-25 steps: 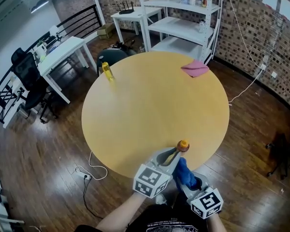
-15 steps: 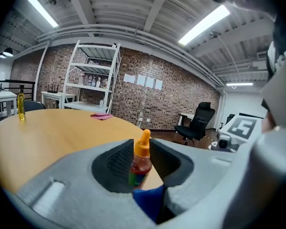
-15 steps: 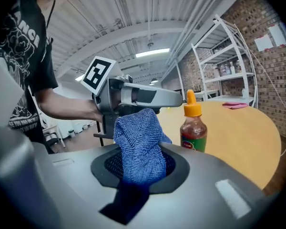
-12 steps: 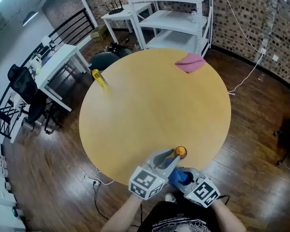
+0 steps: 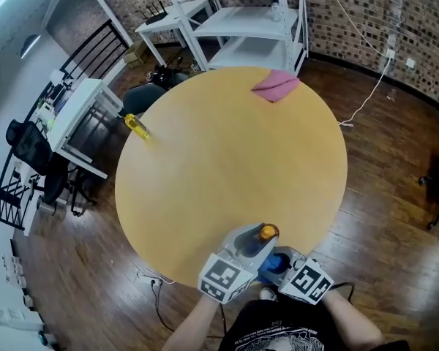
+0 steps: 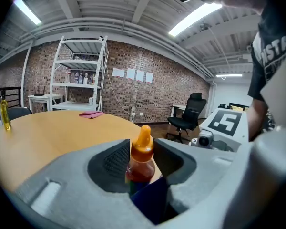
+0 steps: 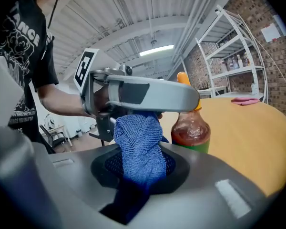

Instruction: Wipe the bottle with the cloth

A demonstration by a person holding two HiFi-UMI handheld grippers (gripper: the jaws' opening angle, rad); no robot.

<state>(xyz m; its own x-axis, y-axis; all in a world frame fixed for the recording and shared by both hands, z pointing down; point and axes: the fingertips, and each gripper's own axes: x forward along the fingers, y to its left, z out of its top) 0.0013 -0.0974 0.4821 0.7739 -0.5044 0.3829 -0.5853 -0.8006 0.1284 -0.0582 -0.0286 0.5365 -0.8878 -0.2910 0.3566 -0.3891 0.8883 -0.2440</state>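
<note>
Small clear bottle (image 6: pixel 141 168): orange cone-tipped cap, reddish-brown sauce inside, green band lower down. Stands upright at the near edge of the round, smooth tan table (image 5: pixel 227 159). Sits between the grey moulded jaws of the left gripper (image 6: pixel 142 147), now opening, with ribbed dark pads close at either side of the neck. Just near and slightly right of the bottle, right gripper (image 7: pixel 138 163) clamped on a blue cloth (image 7: pixel 138 142), knitted, loopy and bunched, pinched between dark mesh pads. Cannot tell whether cloth and bottle touch.
</note>
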